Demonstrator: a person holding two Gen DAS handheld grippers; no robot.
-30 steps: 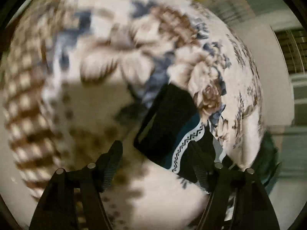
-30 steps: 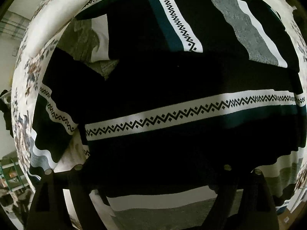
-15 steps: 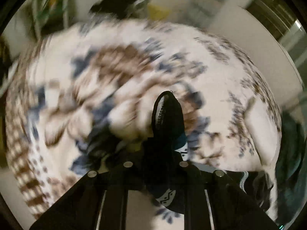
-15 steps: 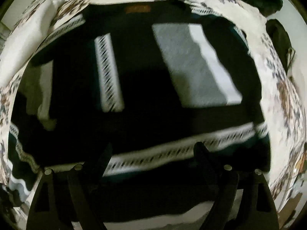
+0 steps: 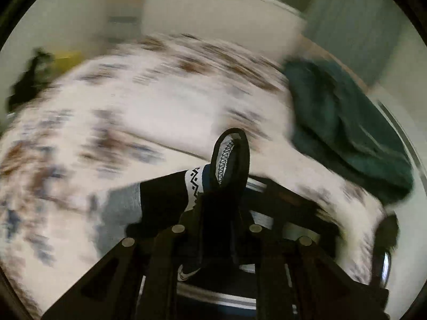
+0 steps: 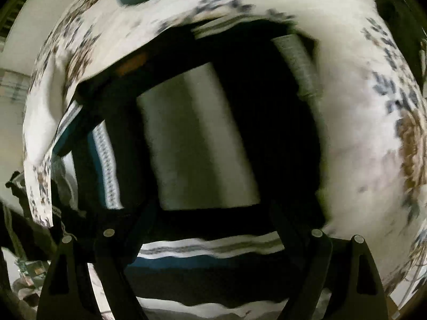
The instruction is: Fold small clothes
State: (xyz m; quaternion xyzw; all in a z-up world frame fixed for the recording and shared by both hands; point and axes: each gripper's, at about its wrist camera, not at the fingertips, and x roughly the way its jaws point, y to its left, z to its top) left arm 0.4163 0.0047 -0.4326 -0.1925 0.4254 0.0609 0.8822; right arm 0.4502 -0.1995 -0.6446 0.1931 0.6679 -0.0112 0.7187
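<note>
Black knit sweater (image 6: 280, 122), soft and floppy, lies on the floral bed (image 6: 355, 138); I'd grab hems or cuffs. My left gripper (image 5: 218, 205) is clamped on a cuff loop at 12 o'clock. Right gripper (image 6: 210, 229) jaws stand apart above it. Only the left view shows the green garment (image 5: 344, 128) at 2 o'clock
</note>
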